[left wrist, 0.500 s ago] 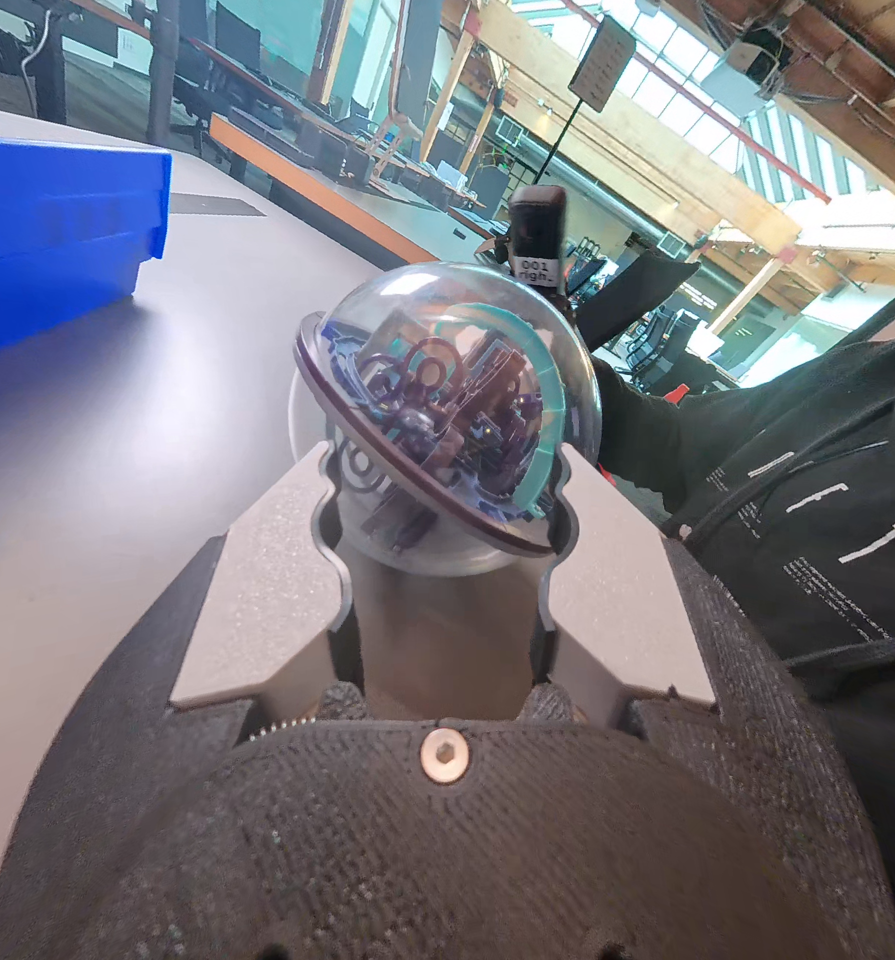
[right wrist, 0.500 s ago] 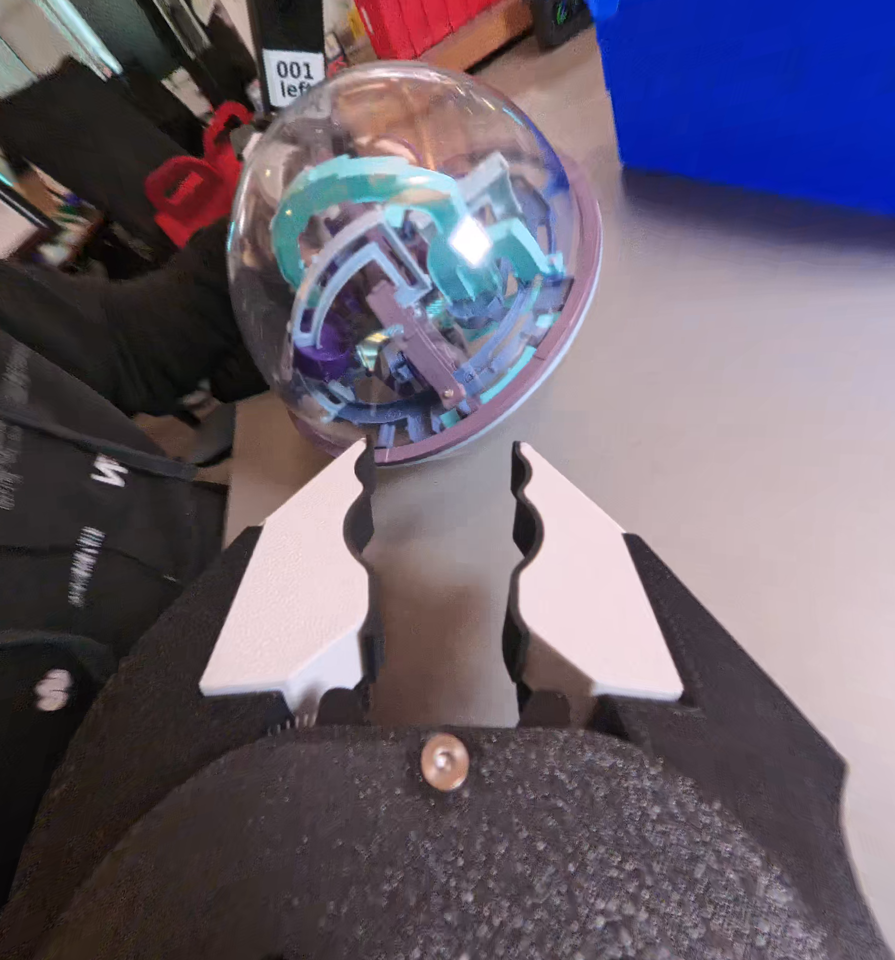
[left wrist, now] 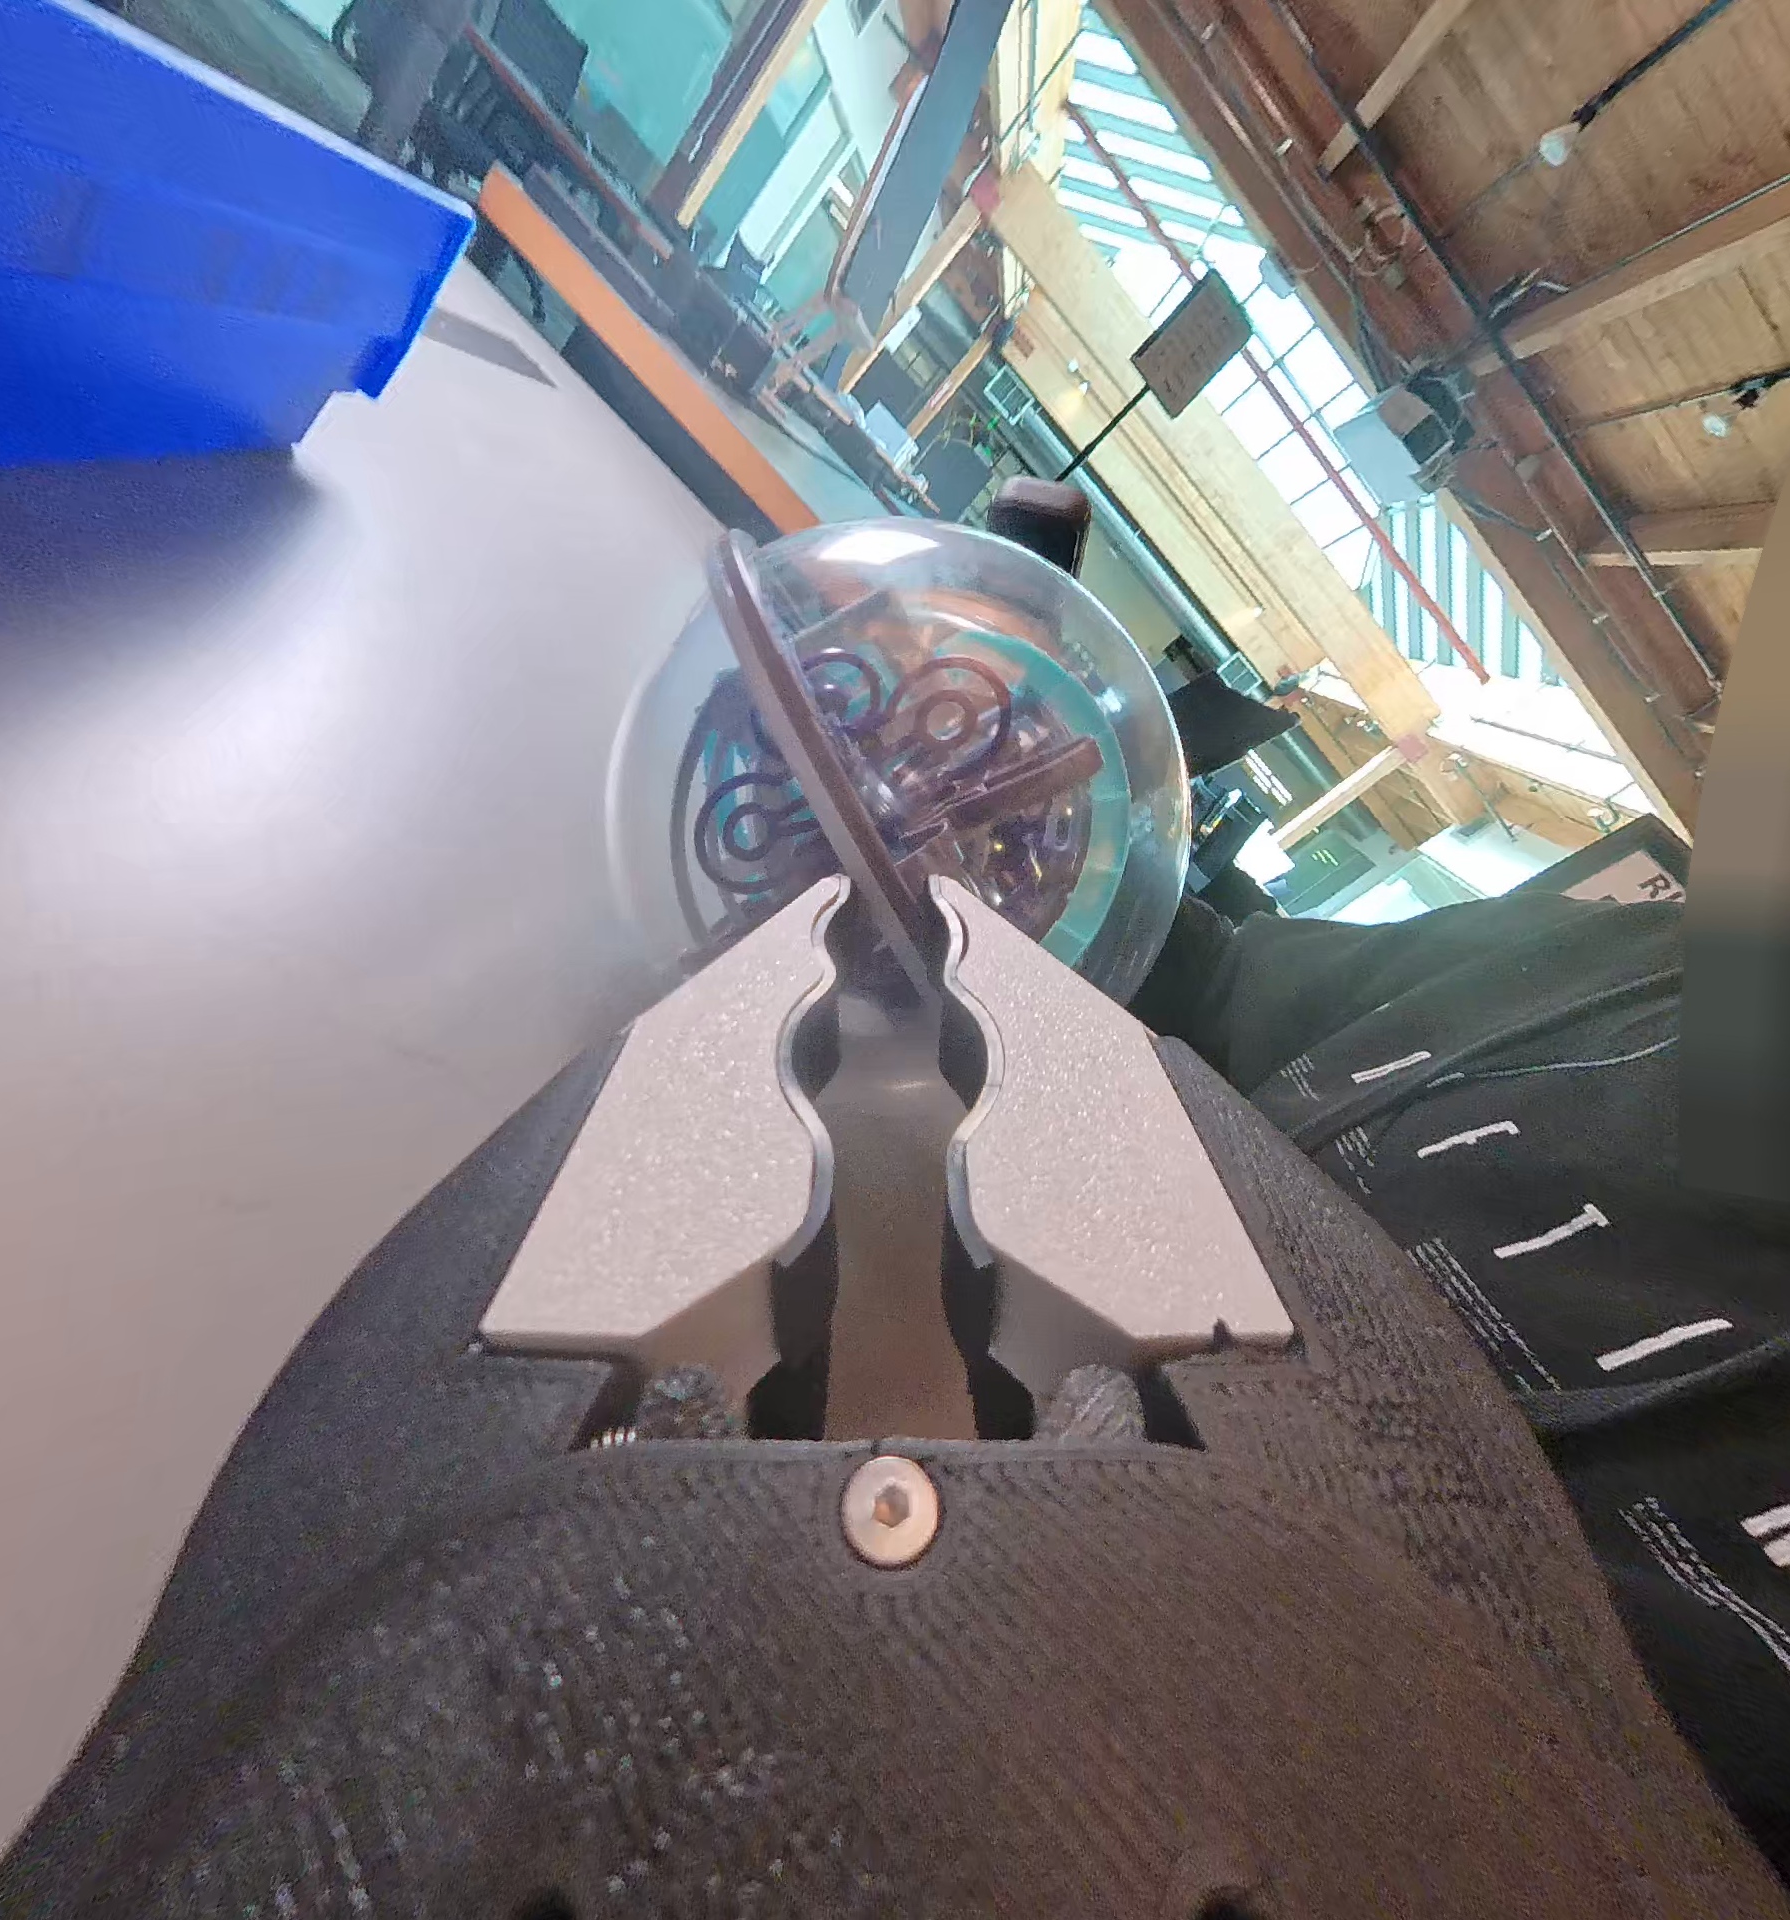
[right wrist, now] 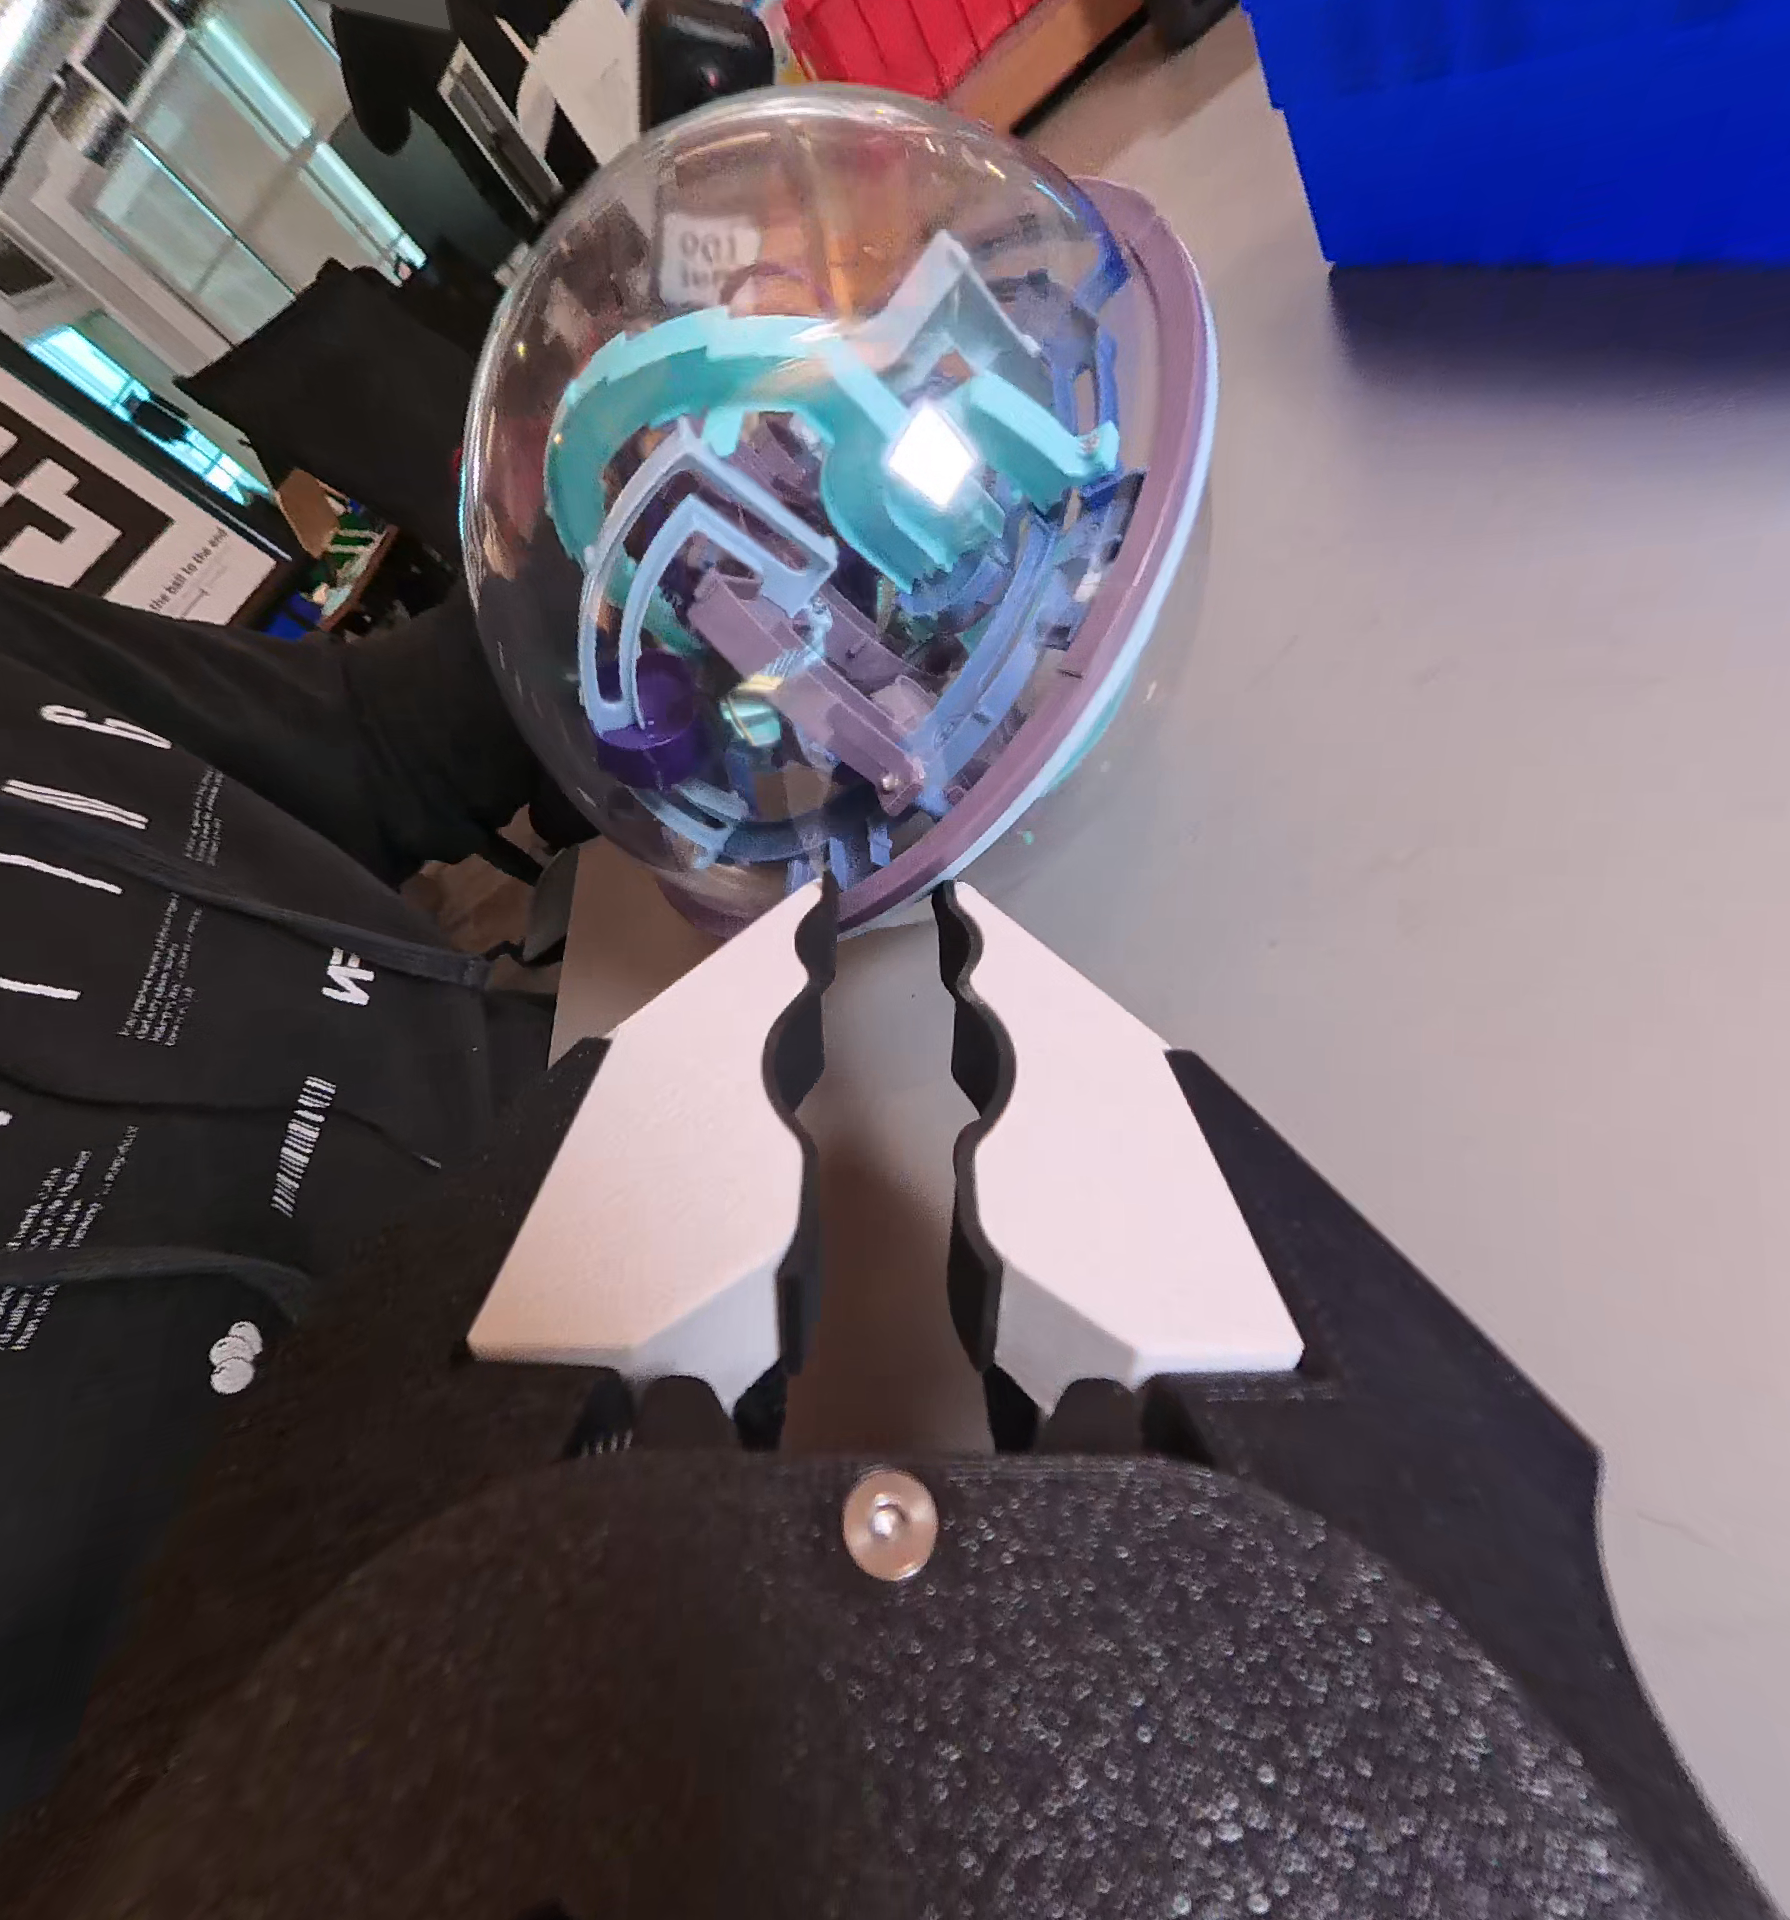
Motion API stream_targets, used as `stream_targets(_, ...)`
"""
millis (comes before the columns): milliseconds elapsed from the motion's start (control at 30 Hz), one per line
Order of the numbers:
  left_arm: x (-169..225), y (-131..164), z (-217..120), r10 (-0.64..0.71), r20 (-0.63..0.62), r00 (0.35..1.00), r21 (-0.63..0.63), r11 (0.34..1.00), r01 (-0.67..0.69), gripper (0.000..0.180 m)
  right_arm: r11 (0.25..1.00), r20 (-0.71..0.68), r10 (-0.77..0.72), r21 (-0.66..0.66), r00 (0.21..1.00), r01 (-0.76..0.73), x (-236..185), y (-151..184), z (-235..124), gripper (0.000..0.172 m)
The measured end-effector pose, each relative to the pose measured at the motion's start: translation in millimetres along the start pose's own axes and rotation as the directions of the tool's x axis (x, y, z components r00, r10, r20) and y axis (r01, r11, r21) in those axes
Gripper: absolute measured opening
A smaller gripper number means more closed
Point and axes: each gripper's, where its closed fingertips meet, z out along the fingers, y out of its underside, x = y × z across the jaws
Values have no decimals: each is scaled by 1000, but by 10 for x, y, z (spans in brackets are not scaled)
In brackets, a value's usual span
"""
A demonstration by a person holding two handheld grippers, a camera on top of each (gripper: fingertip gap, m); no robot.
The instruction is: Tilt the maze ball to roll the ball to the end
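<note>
The maze ball [left wrist: 953,748] is a clear sphere with teal, blue and purple tracks inside and a purple rim around its middle. It is tilted, so the rim runs steeply. My left gripper [left wrist: 888,894] is shut on the rim, which passes slantwise between its grey fingertips [left wrist: 984,956]. In the right wrist view the ball [right wrist: 829,520] sits just past my right gripper [right wrist: 886,894], which is shut on the purple rim [right wrist: 1171,436] at its lower edge. The two grippers hold the ball from opposite sides. I cannot pick out the small ball inside.
A blue bin [left wrist: 143,260] stands on the grey table [left wrist: 247,831] to the far left, and shows at the upper right in the right wrist view [right wrist: 1545,125]. A person in black clothing [left wrist: 1493,1143] is close beside the ball.
Both grippers' jaws narrowed from wide open and closed on the ball's rim. The ball has tilted so its rim runs much more steeply, and both views have rolled with it.
</note>
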Motion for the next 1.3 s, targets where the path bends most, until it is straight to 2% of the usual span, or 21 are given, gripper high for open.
stream_targets(133, 4, -140, 57, 102, -4, 995, 41, 994, -102, 5, 993, -59, -92, 71, 994, 96, 91, -173, -80, 9)
stream_targets(333, 179, -501, 187, 309, -26, 951, 135, 943, -303, 5, 952, -107, -177, 234, 978, 198, 91, -713, -351, 6)
stream_targets(600, 432, -1025, 359, 510, -31, 860, 241, 838, -489, 6, 855, -239, -361, 301, 902, 422, -118, -1508, -744, 6)
stream_targets(933, 1110, -1839, 387, 698, -60, 713, 411, 668, -620, 6, 683, -358, -543, 338, 760, 647, -601, -2385, -1076, 6)
stream_targets(1133, 1409, -2041, 417, 785, -58, 617, 463, 569, -680, 6, 579, -413, -603, 360, 682, 731, -868, -2687, -1245, 5)
stream_targets(1300, 1566, -2083, 364, 826, -42, 562, 487, 508, -710, 6, 530, -435, -623, 375, 650, 760, -960, -2727, -1240, 5)
